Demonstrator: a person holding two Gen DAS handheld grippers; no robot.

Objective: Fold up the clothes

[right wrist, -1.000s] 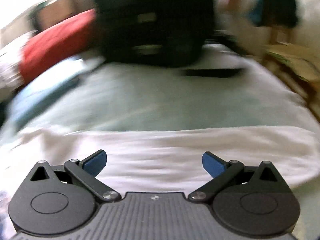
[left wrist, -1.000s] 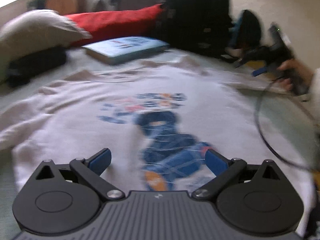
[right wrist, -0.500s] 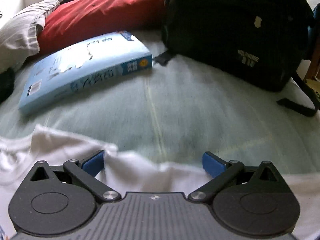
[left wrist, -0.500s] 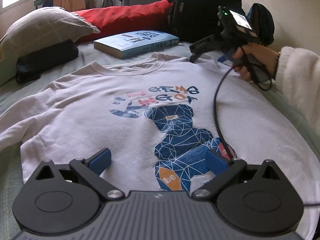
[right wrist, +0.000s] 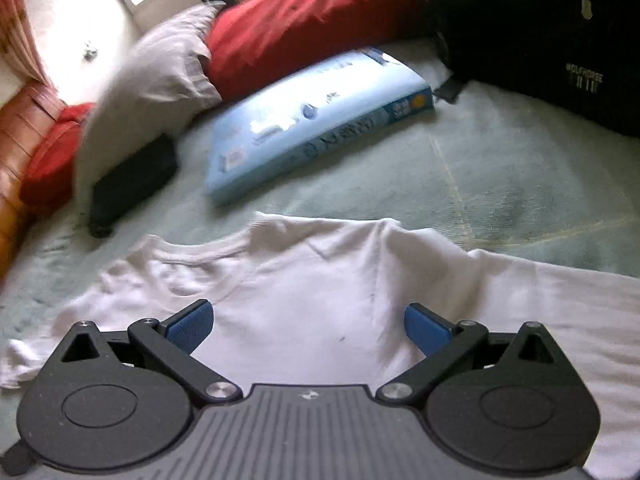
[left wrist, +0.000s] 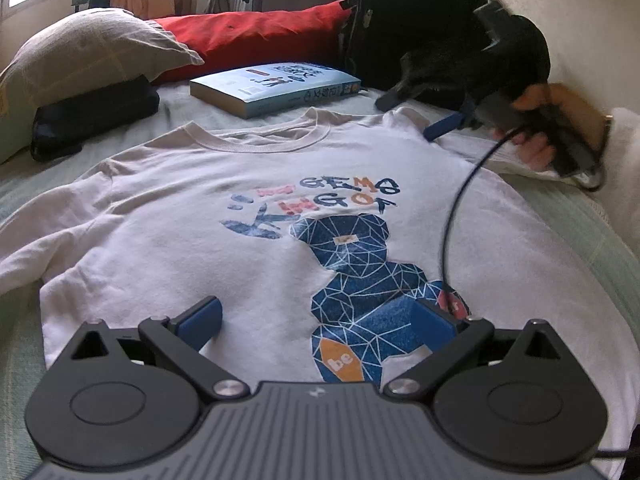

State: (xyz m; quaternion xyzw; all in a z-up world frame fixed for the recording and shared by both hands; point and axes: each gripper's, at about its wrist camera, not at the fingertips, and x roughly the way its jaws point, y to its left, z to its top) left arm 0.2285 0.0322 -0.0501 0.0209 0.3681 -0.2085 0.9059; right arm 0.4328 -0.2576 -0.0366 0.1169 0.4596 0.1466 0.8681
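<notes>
The white T-shirt (left wrist: 248, 216) is laid flat on the bed (right wrist: 500, 184), its long axis running from the hem at the released left gripper (left wrist: 316, 320) to the collar near the book (left wrist: 276, 88), while the right gripper (right wrist: 308, 322), jaws released, is held over the shoulder

So the bed (left wrist: 580, 216) has a pale green woven cover, and a white cotton sweatshirt with a blue bear print (left wrist: 248, 216) is spread flat across it, front up. Past the collar there's a thick light-blue paperback book (left wrist: 276, 88), plus a grey pillow (left wrist: 92, 52), a red cushion (left wrist: 256, 36), a flat black pouch (left wrist: 92, 116) and a big black backpack (right wrist: 540, 32).
</notes>
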